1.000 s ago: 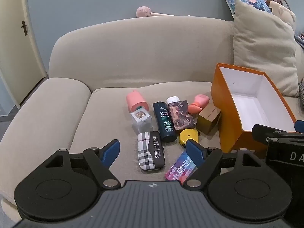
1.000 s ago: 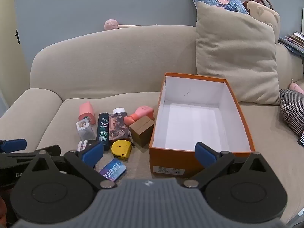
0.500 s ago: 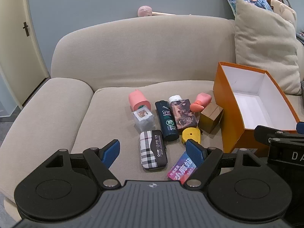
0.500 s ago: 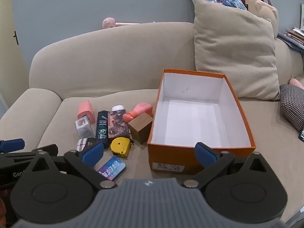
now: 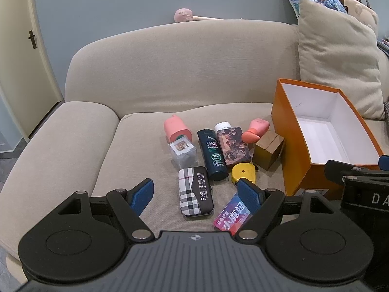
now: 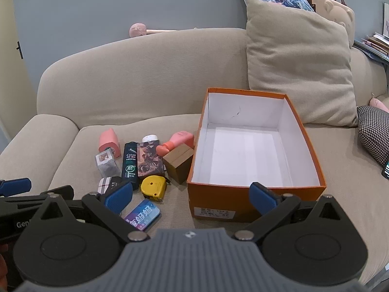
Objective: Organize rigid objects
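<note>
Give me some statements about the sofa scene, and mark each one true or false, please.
1. The orange box has nothing inside. True.
2. The yellow tape measure lies inside the box. False: it lies on the sofa cushion, left of the box.
3. The left gripper is open and holds nothing. True.
4. The dark green shampoo bottle stands upright. False: it lies flat, beside the illustrated card box.
5. The right gripper is shut on the plaid case. False: it is open, and the case lies on the cushion.
</note>
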`<state>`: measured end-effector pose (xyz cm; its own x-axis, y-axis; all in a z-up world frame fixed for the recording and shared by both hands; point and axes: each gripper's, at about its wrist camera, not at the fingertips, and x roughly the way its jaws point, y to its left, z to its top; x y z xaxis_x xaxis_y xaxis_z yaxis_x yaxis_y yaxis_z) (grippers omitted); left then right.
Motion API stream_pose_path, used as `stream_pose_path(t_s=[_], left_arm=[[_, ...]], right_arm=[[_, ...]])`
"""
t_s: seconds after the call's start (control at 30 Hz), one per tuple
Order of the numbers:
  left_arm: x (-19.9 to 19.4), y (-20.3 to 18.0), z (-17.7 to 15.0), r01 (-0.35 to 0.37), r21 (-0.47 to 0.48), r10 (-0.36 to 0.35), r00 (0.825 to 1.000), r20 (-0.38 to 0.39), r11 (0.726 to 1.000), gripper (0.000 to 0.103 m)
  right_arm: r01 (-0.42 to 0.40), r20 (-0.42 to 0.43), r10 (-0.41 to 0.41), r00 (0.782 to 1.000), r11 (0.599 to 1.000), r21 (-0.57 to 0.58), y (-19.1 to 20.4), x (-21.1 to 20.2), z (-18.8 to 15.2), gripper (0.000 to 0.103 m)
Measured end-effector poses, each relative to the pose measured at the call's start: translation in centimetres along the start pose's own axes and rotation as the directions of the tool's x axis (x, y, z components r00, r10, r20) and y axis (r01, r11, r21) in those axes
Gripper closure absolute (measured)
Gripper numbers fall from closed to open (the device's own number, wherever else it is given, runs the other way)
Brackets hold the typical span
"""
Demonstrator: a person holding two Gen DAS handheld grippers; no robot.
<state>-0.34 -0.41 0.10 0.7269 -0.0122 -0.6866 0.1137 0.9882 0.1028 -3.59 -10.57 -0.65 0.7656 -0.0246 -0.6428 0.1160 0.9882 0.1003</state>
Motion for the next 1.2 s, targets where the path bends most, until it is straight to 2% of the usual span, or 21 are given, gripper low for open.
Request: stream_pose_path(t_s=[0.93,1.03,1.2], left_arm=[[0.4,-0.1,-0.4,0.008,-0.009,-0.008,1.000,-0.019,1.000,0.011],[0.5,0.0,-0.3,0.027,-0.002,-0.027,0.999,-0.024,1.000,0.012],[1.1,0.3,0.2,0.083,0.005,-0.082,0.996,-0.024,0.997,0.019]], right_arm=[[0.009,-0.018,-0.009,1.000,1.000,-0.009,0.3,0.3,-0.3,0.002],[0.020,-0.001,-0.020,1.000,1.000,-0.007,0.2,0.4,-0.5,0.002],[-0.017,0.044,0.017,0.999,1.000,-0.008,0.1,0.8,-0.6,0.002]])
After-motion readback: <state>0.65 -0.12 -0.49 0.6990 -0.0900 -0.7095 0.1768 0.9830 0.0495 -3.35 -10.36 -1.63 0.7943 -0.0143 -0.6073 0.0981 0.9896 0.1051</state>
